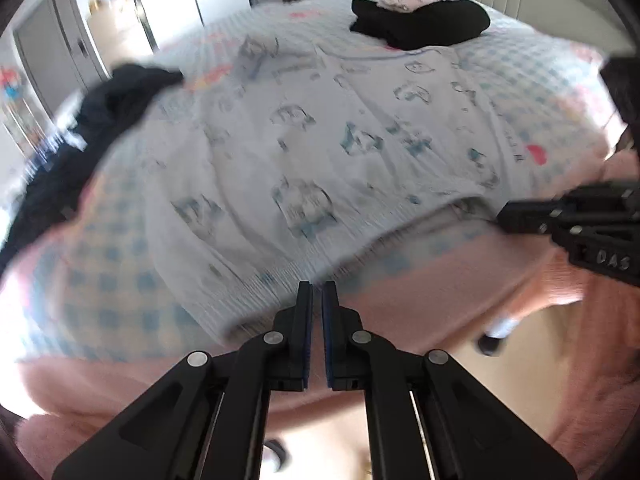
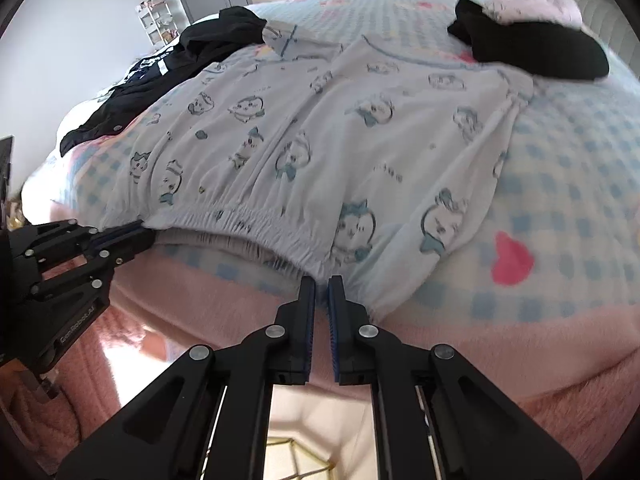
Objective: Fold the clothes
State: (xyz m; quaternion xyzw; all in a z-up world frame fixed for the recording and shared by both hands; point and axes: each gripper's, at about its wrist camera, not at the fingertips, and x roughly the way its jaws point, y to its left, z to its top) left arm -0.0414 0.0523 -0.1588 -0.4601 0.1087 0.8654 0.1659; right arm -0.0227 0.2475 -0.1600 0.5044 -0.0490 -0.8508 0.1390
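A white pyjama top printed with blue cartoon figures lies spread flat on the bed, its elastic hem along the near edge. My right gripper is shut on the hem near its right end, with fabric bunched at the tips. My left gripper is shut on the same hem further left. In the right wrist view the left gripper meets the hem's left corner. The left wrist view is blurred; there the top fills the middle and the right gripper bites the hem at the right.
A folded black garment with a pink one on it sits at the far right of the bed. Dark clothes are heaped at the far left. The checked blanket has a pink fleece border hanging over the near edge.
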